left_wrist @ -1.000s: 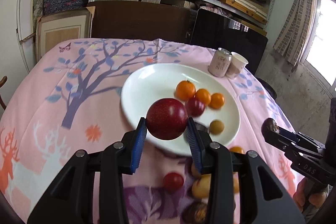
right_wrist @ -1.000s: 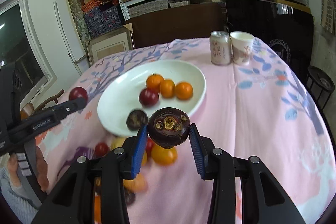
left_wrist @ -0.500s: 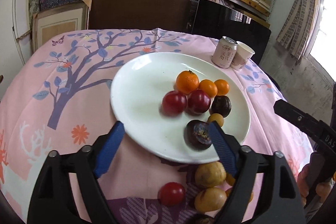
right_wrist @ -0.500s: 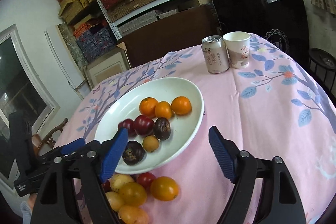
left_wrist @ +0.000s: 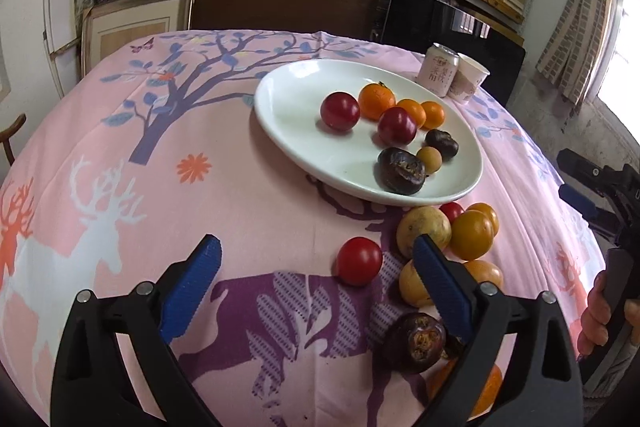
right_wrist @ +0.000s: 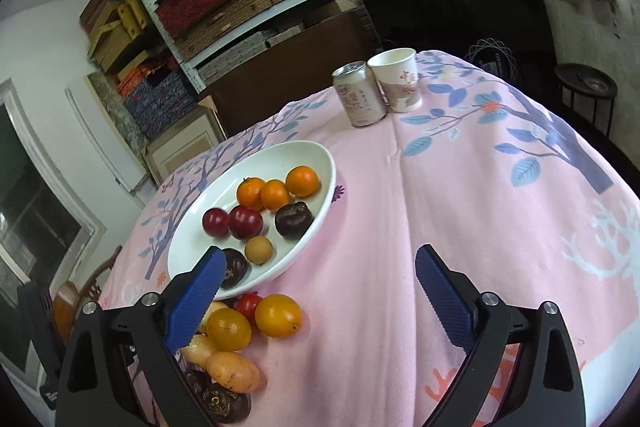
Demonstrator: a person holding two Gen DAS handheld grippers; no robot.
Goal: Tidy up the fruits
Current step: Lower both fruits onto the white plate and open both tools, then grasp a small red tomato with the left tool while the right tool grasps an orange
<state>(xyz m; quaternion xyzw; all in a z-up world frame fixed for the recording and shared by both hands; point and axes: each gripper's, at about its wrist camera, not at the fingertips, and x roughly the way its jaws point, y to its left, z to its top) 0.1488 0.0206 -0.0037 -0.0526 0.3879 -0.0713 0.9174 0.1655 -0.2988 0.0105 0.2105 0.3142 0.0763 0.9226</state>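
Note:
A white plate [left_wrist: 292, 115] holds two red plums [left_wrist: 339, 110], three oranges [left_wrist: 376, 101], two dark purple fruits [left_wrist: 401, 171] and a small yellow one [left_wrist: 429, 160]. Loose fruit lies on the cloth in front of the plate: a red tomato [left_wrist: 359, 261], yellow and orange fruits [left_wrist: 472, 235] and a dark fruit [left_wrist: 416, 343]. My left gripper [left_wrist: 316, 247] hangs over this pile with its jaws opening and its pads touching nothing. My right gripper [right_wrist: 320, 255] hovers near the plate [right_wrist: 280, 163], jaws opening too and empty, with the loose pile [right_wrist: 278, 315] below its left finger.
A drink can [right_wrist: 360, 95] and a paper cup [right_wrist: 398, 79] stand behind the plate. The pink patterned tablecloth [right_wrist: 480, 207] spreads to the right. Shelves of boxes and dark furniture stand behind the table. A hand [left_wrist: 600, 311] holds the right tool at the edge.
Both grippers have let go: the red plum and the dark purple fruit now lie on the plate. Both sets of jaws have spread wide and drawn back toward the loose pile.

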